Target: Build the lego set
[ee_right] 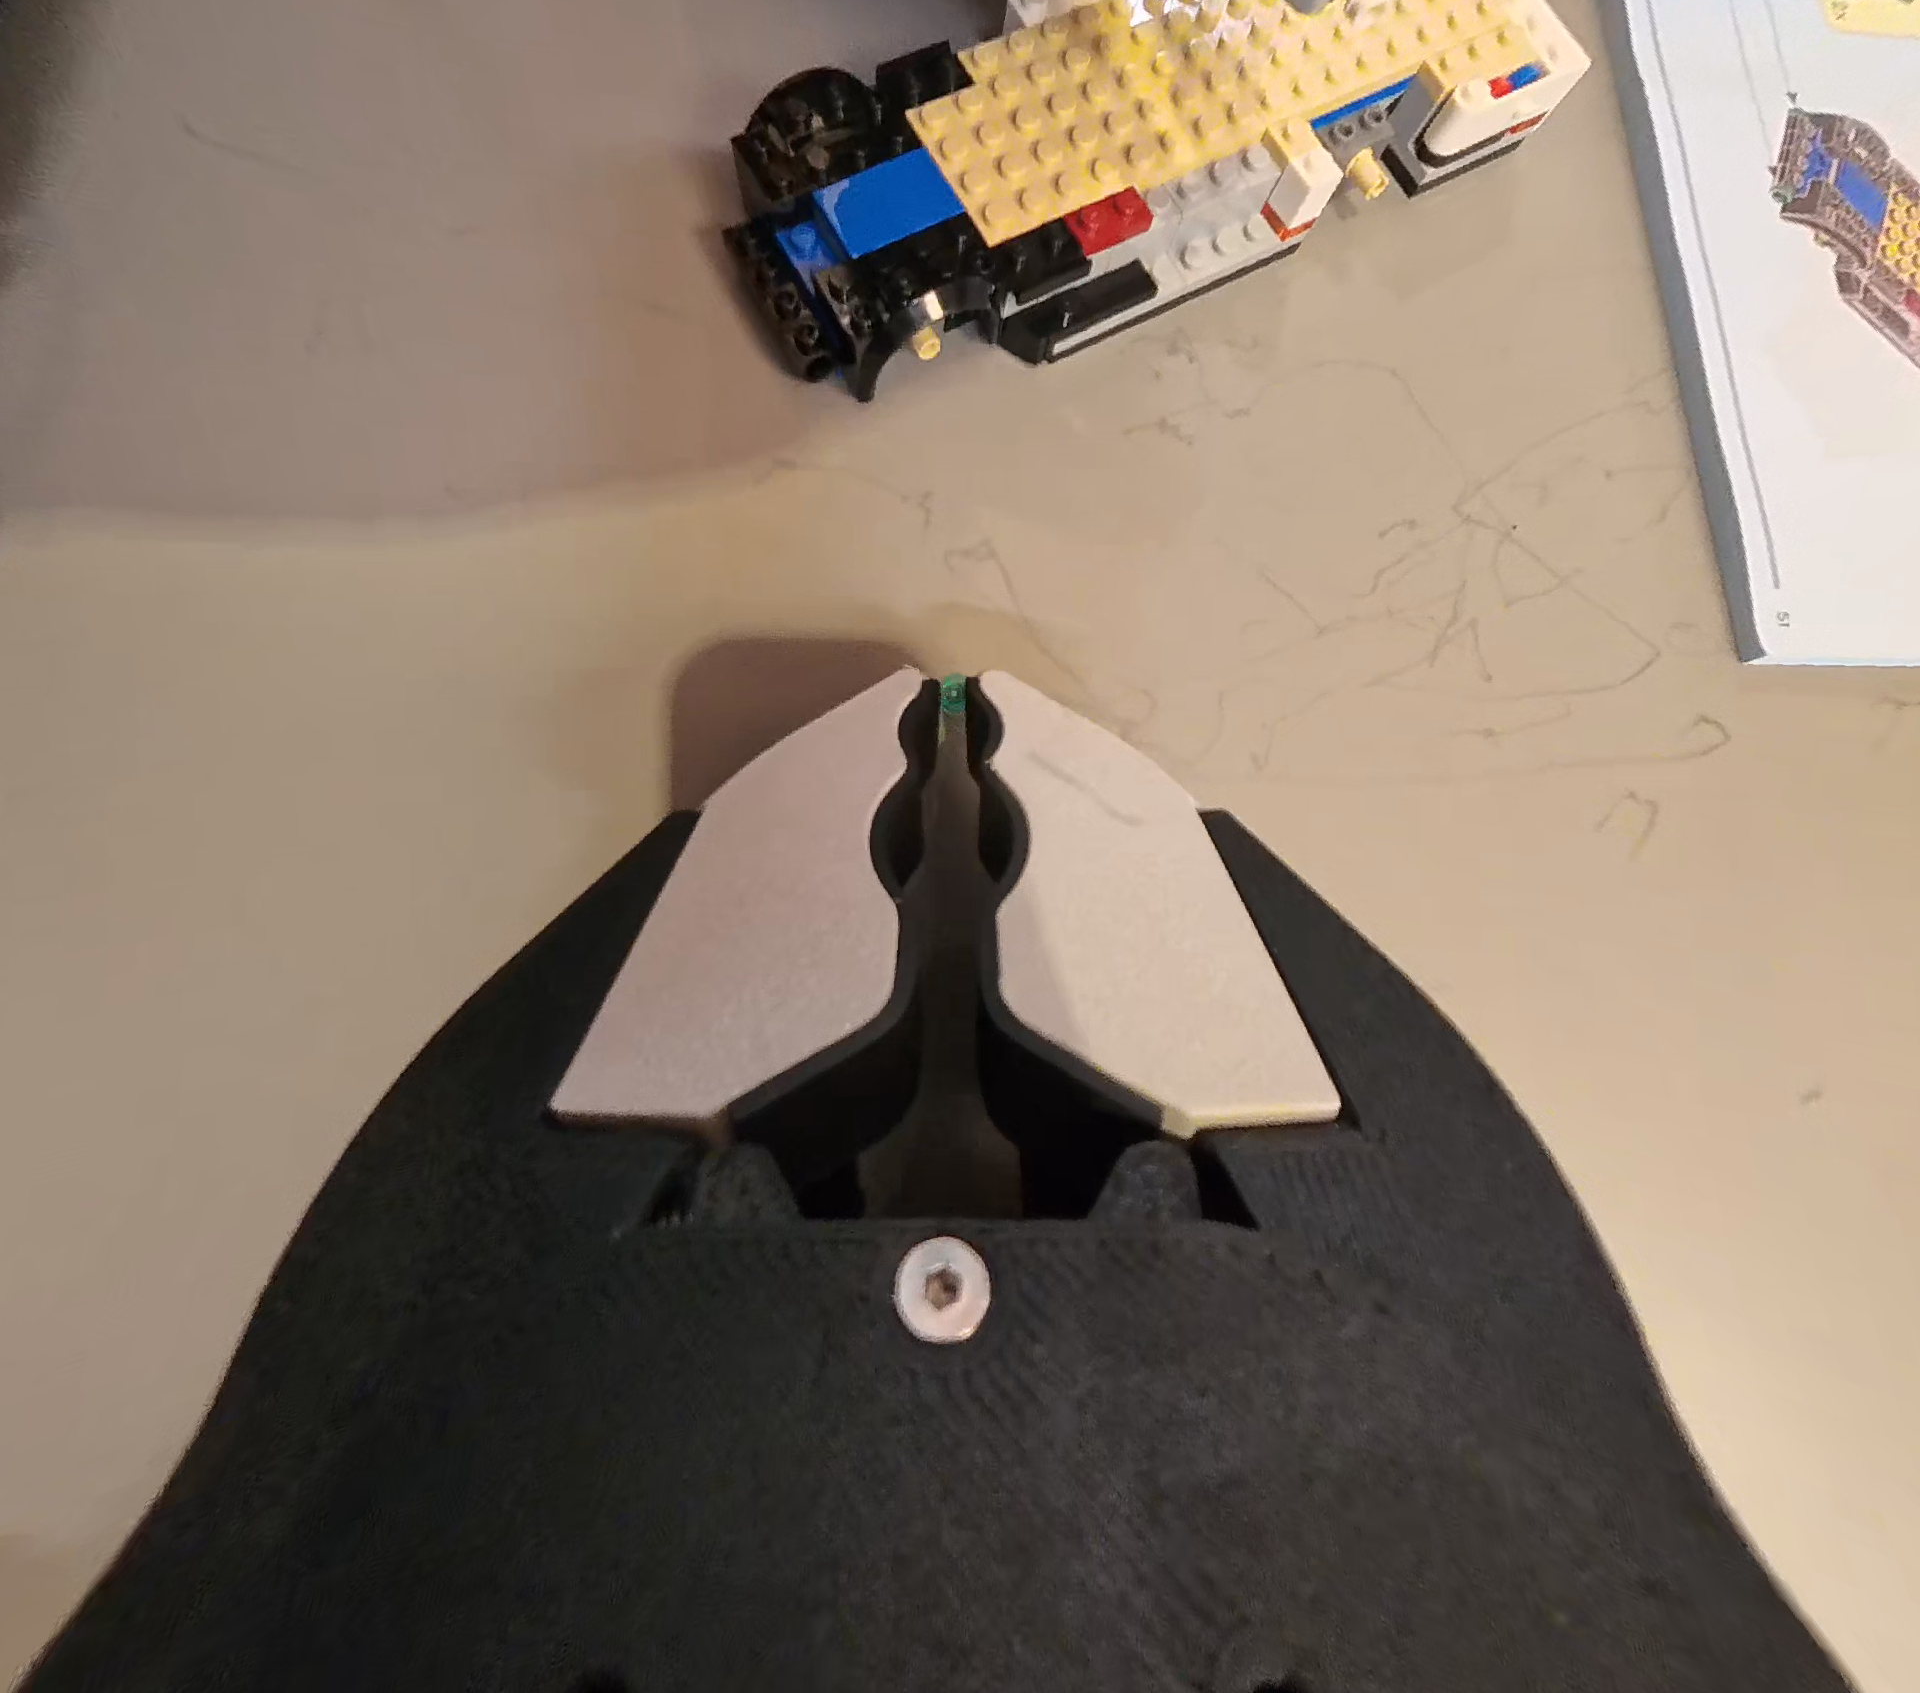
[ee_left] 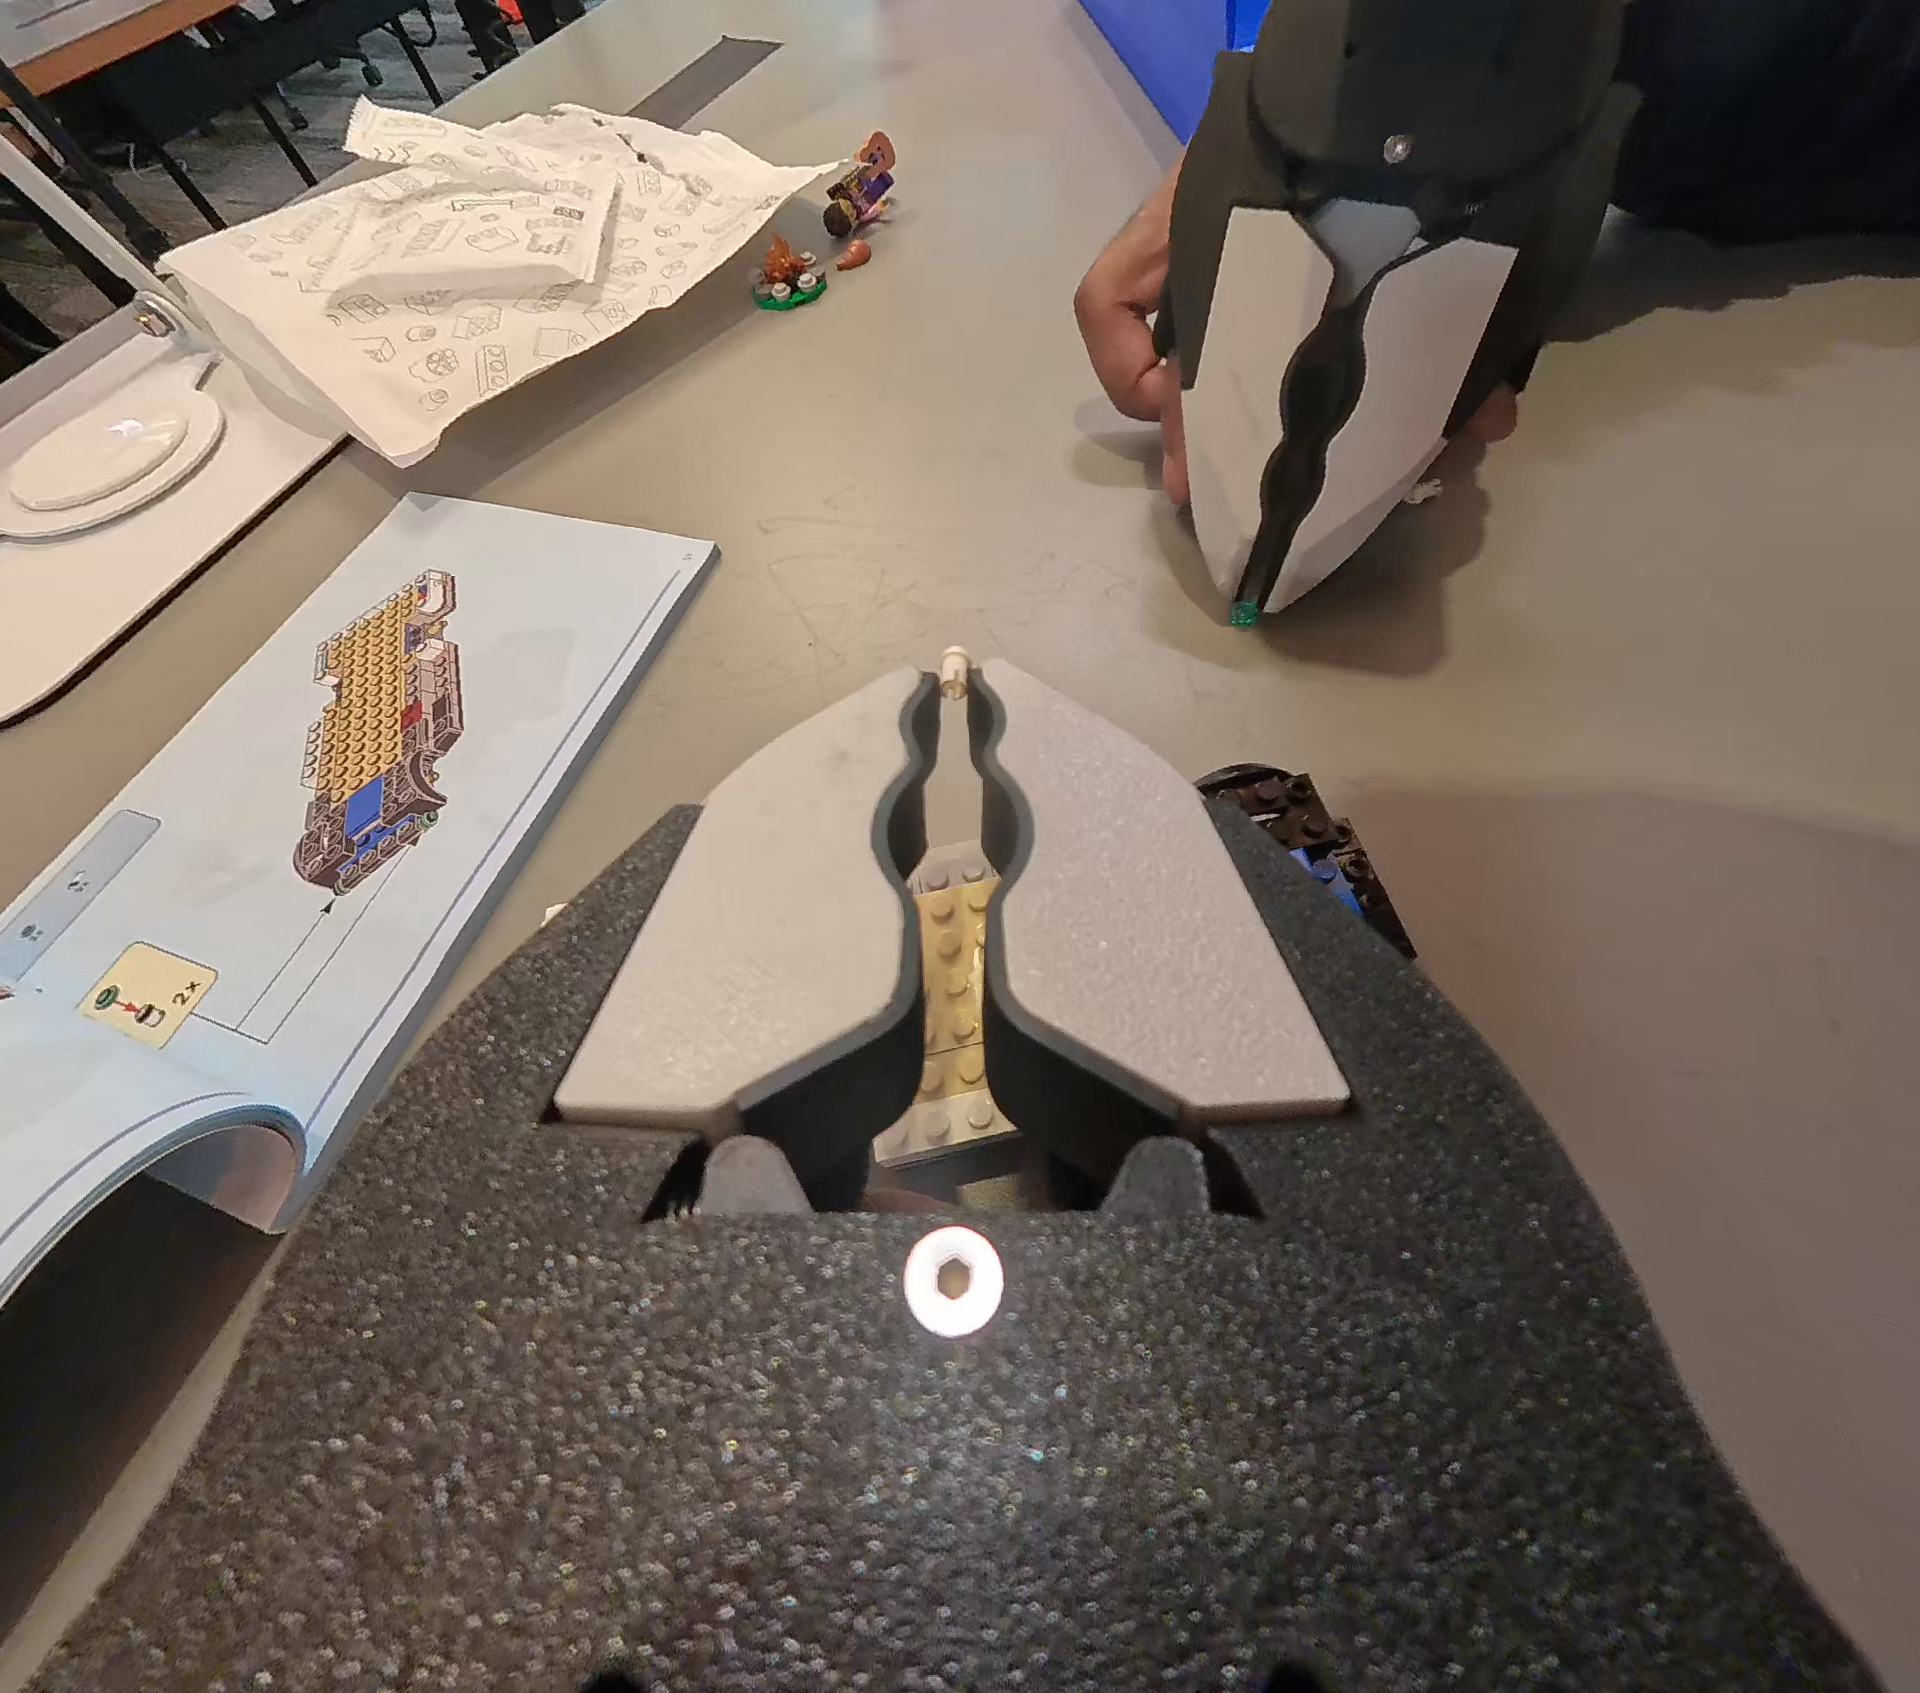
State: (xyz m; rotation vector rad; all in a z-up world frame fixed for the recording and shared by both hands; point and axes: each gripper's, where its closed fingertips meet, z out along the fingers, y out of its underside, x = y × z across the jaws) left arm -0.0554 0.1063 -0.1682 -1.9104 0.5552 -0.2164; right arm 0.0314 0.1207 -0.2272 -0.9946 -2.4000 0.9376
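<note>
- Green stud point(ee_right: 950, 694): pinched at right gripper point(ee_right: 951, 687) tips, low over table point(ee_right: 416, 708).
- Left gripper point(ee_left: 954, 679): nipped on cream peg point(ee_left: 953, 667), probably clamped; brick model point(ee_right: 1143, 147) beneath.
- Booklet point(ee_left: 260, 812) open alongside for reference.

An open instruction booklet point(ee_left: 343, 770) lies at the grey table's point(ee_left: 935, 448) left edge; crumpled printed paper bags point(ee_left: 499, 261), a toy minifigure point(ee_left: 862, 189) and a small campfire piece point(ee_left: 787, 274) sit toward its far side.
</note>
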